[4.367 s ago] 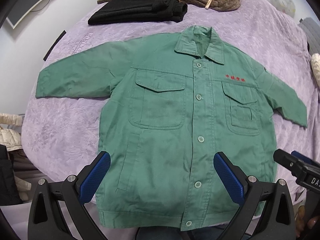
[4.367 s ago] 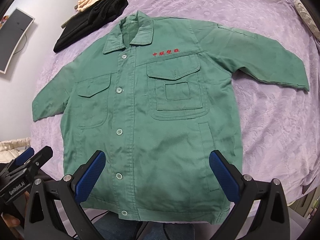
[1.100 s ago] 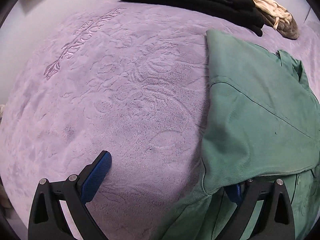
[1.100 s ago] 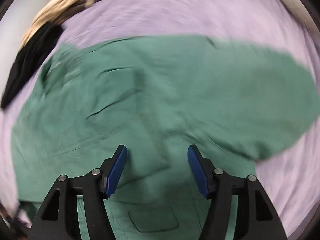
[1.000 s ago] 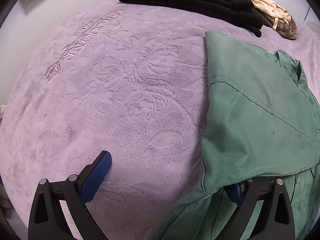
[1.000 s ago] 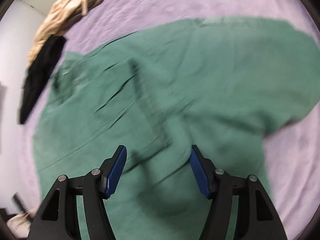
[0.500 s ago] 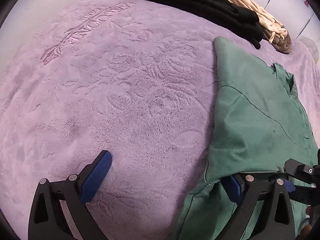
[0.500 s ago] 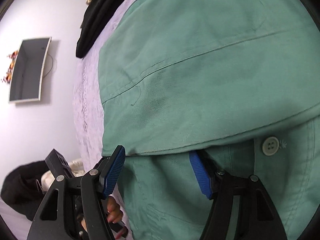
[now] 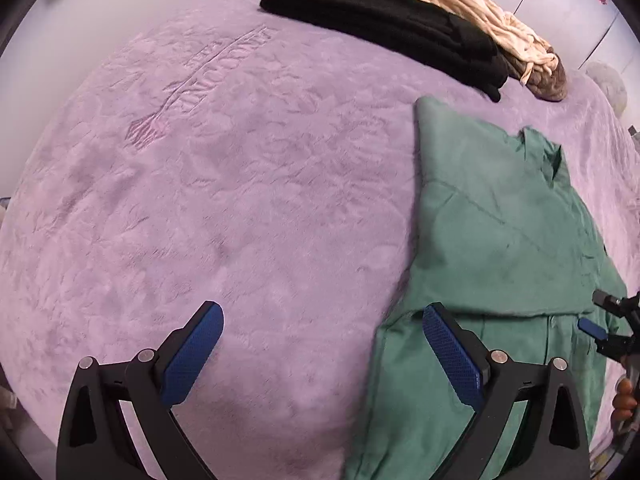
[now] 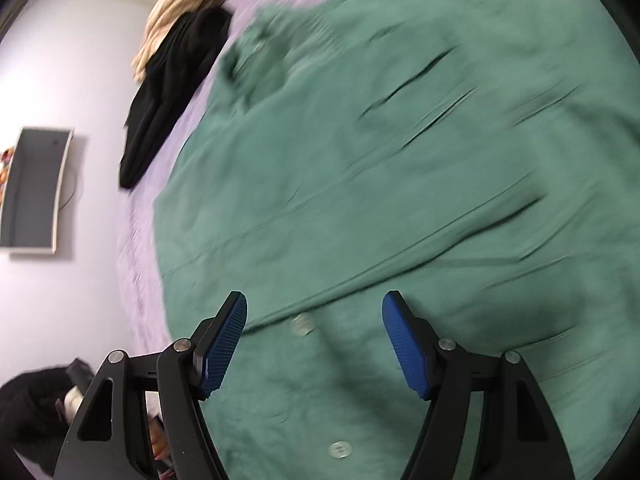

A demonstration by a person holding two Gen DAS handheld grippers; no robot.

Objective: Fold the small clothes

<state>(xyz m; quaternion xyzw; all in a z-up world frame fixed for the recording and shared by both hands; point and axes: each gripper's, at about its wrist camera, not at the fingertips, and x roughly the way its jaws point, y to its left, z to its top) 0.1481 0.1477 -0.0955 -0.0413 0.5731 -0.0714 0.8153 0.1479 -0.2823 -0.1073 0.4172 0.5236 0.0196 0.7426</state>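
Embossed lettering (image 9: pixel 224 70) runs across the purple blanket (image 9: pixel 248 208) ahead of the left gripper (image 9: pixel 320 354), too faint to read. That gripper gapes wide and empty, the green jacket (image 9: pixel 500 240) under its right finger. The right gripper (image 10: pixel 316 344) hangs open, empty, above the jacket's buttons (image 10: pixel 302 324). A black garment (image 9: pixel 384 20) lies beyond.

The only lettering stands on the purple bedspread (image 9: pixel 240 200), pressed into its pile in raised relief, well ahead of the left gripper (image 9: pixel 324 354) and a little to the left of its open fingers. It runs diagonally beside a leaf-like emblem and appears upside down from this side; the capitals look like "LINCOONY", though the reading is uncertain. A smaller line beside it is too faint to read.
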